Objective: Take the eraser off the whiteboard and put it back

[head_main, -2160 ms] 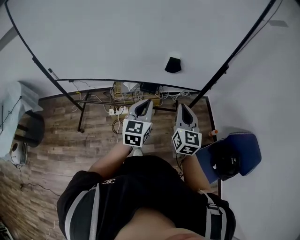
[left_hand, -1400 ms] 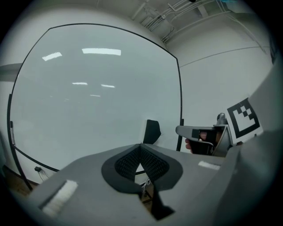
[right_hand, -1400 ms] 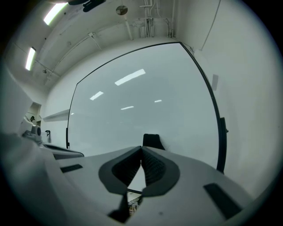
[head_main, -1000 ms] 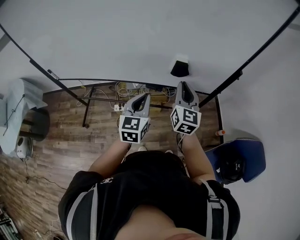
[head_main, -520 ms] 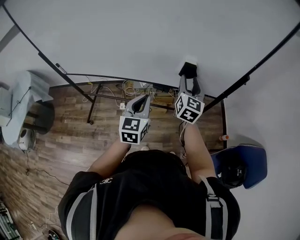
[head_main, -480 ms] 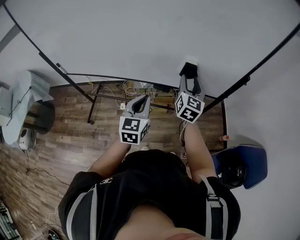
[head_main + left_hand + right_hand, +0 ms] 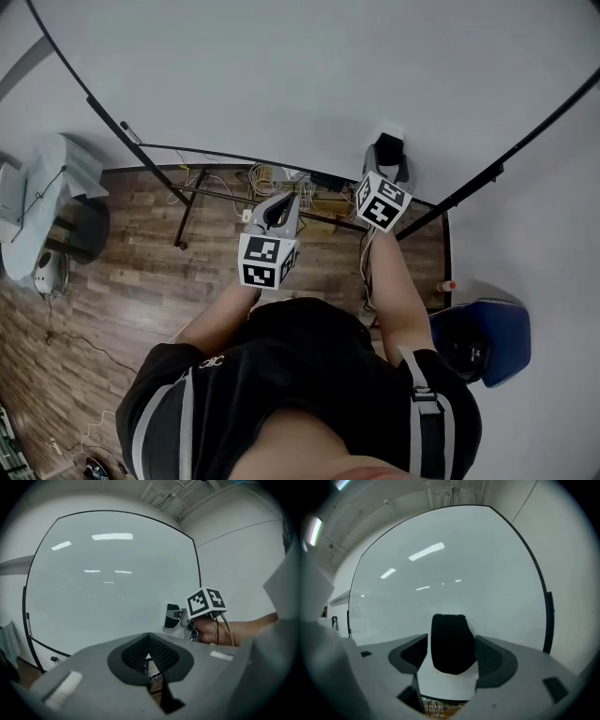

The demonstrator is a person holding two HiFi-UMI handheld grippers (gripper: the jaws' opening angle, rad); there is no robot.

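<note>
The black eraser sticks to the whiteboard near its lower right edge. My right gripper is up against the board. Its jaws have just been opening and stand wide on either side of the eraser, with a sliver of white board showing between the left pad and the eraser. My left gripper hangs back from the board, lower and to the left, with its pads together and nothing in them. In the left gripper view the eraser shows just beyond the right gripper's marker cube.
The whiteboard's black stand legs and a tangle of cables sit on the wood floor below. A blue chair is at the right. Grey equipment stands at the left. A marker lies by the board's lower left frame.
My right gripper moved up to the board and its jaws spread, so the eraser now sits between them. The left gripper stayed low and shut.
</note>
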